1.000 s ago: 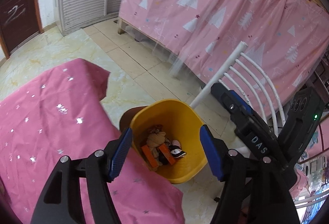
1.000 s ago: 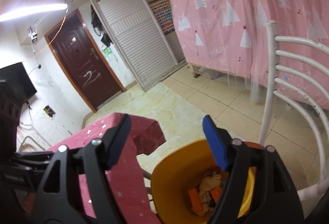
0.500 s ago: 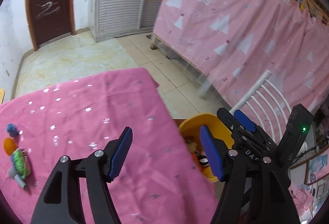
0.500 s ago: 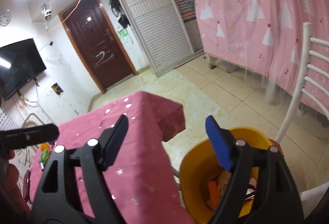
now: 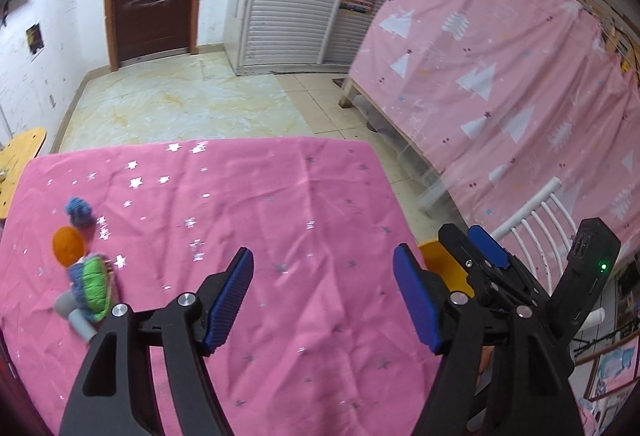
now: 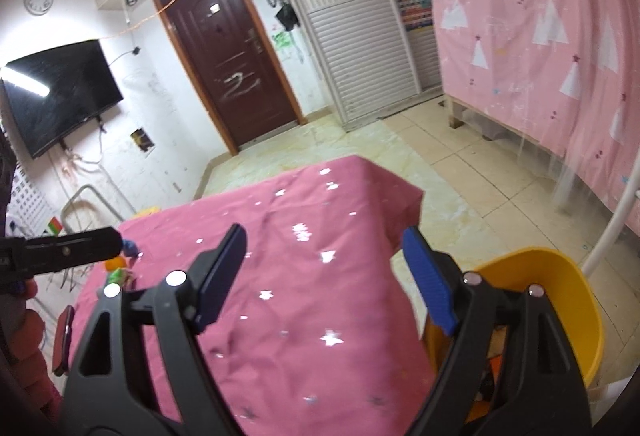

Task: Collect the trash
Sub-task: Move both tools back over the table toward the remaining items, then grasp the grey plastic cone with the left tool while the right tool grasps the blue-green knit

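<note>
Shift: both views have swung off the yellow bin (image 6: 560, 276) and onto the pink-clothed bench (image 5: 280, 203).
Left hand-held gripper (image 5: 322, 296): jaws spread wide, holding nothing, above the cloth.
Right hand-held gripper (image 6: 324, 276): jaws wide apart, holding nothing, beside the bin.
Trash: blue ball (image 5: 81, 211), orange disc (image 5: 67, 246), green-blue bundle (image 5: 93, 286) and grey tube (image 5: 74, 314) lie close together at the bench's left side.
Bin: off the bench's right edge, scraps inside.
</note>
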The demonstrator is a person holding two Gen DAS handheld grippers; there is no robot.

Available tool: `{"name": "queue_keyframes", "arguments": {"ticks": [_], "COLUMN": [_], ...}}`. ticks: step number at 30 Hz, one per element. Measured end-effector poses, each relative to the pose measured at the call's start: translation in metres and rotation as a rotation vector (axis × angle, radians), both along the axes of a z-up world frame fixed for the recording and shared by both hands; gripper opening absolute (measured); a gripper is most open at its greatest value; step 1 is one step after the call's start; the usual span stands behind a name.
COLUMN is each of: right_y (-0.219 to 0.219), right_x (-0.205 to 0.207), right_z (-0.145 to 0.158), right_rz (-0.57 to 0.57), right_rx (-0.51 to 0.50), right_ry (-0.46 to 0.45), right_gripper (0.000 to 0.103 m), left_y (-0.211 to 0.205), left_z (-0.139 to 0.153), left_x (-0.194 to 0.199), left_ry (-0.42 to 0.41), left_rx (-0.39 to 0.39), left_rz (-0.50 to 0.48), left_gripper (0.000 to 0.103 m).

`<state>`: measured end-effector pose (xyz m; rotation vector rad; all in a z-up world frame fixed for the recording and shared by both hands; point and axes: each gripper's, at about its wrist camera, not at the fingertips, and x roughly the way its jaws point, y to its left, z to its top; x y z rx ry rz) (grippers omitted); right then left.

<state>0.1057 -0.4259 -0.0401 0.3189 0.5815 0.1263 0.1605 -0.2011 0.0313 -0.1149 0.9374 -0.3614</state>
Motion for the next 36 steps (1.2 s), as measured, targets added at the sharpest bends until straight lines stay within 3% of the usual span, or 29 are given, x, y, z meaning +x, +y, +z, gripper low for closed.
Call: {"name": "queue_keyframes", "arguments": {"ticks": [13,24,29,36], "right_y": [0.079,0.140,0.162,0.192], "right_x": [0.019,0.035,0.041,0.048], "right_z": [0.002,0.004,0.003,0.001], "right_rz": [0.173,0.287,0.323,0.370], "right_rx": [-0.045,-0.093,-0.104,-0.115], "right_ry": [0.022,0.047,0.060,0.078], "right_gripper": [0.082,0.082,0.082,0.082], "left_y": [0.100,0.168,0.185,0.189], "left_z": [-0.005,-0.021,-0.033,-0.051], "left_x": [-0.006,-0.008,-0.009,-0.008], "left_ry": [-0.022,0.024,0.027,0.028], "left_rx": [0.039,0.052,0.137,0.250], "left_rz": [0.183,0.293,0.329,0.280], "left_gripper": [0.065,0.070,0.070,0.070]}}
